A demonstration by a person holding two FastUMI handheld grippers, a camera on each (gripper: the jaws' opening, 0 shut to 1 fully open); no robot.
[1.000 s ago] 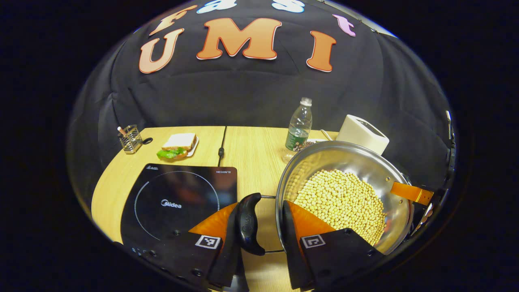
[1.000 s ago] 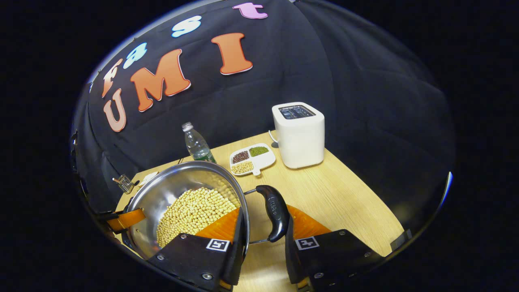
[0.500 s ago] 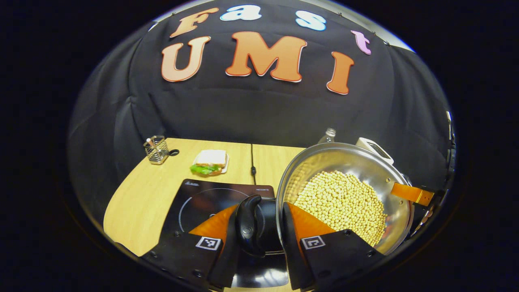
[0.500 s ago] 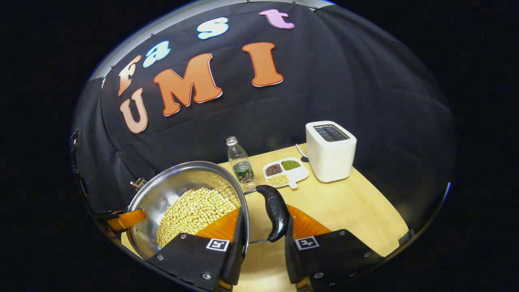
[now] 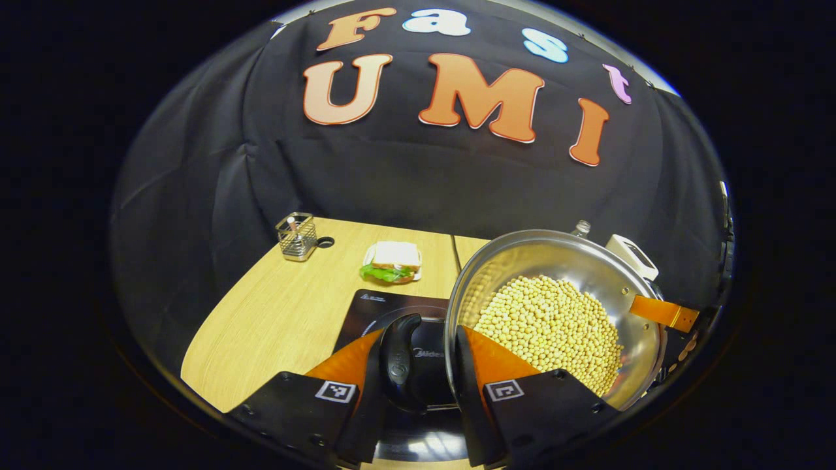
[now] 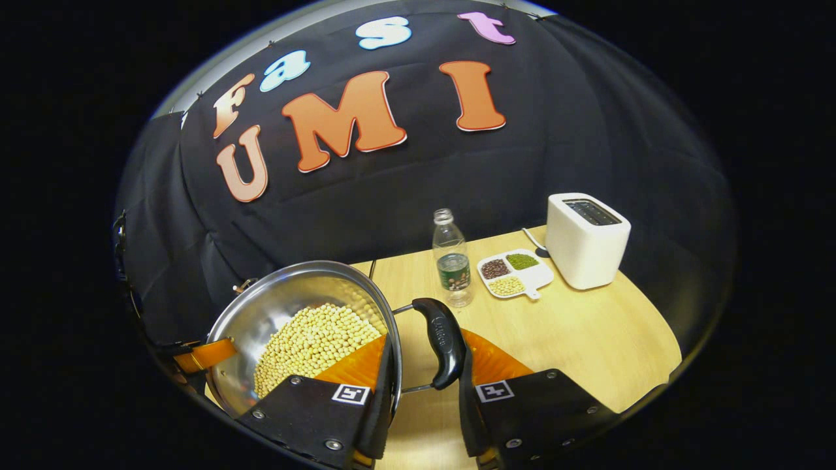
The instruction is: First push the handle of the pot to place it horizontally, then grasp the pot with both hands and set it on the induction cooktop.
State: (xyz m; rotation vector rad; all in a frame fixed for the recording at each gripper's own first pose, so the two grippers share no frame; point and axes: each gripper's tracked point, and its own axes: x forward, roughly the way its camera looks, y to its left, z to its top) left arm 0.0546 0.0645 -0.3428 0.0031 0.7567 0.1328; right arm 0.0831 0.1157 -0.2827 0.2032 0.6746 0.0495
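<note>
Carried leftward since a second ago, the pot (image 5: 555, 313) now hangs over the induction cooktop (image 5: 398, 307), which earlier lay well off at its 9 o'clock and now sits right beneath the near handle. Both pictures have swung with it: the water bottle (image 6: 452, 258) and toaster (image 6: 588, 248) have slid toward 3 o'clock in the right gripper view.

From where I stand, the left gripper (image 5: 418, 372) pinches the pot's black side handle (image 5: 400, 362) between its two fingers, the steel bowl sitting at the gripper's 2 o'clock with its rim hard against the inner finger. In the right gripper view, the right gripper (image 6: 424, 385) clamps the opposite black handle (image 6: 443, 343) the same way, the bowl at its 10 o'clock. The pot is full of soybeans (image 5: 552, 329) and looks level.

Across the bowl in the left gripper view, at 3 o'clock, a finger of the other gripper peeks over the rim. Behind the cooktop at 12 o'clock lies a sandwich (image 5: 392, 261) on a small plate, and a wire utensil holder (image 5: 296, 228) stands at 11 o'clock on the wooden table (image 5: 274, 313). A divided dish of beans (image 6: 513, 274) sits between bottle and toaster.
</note>
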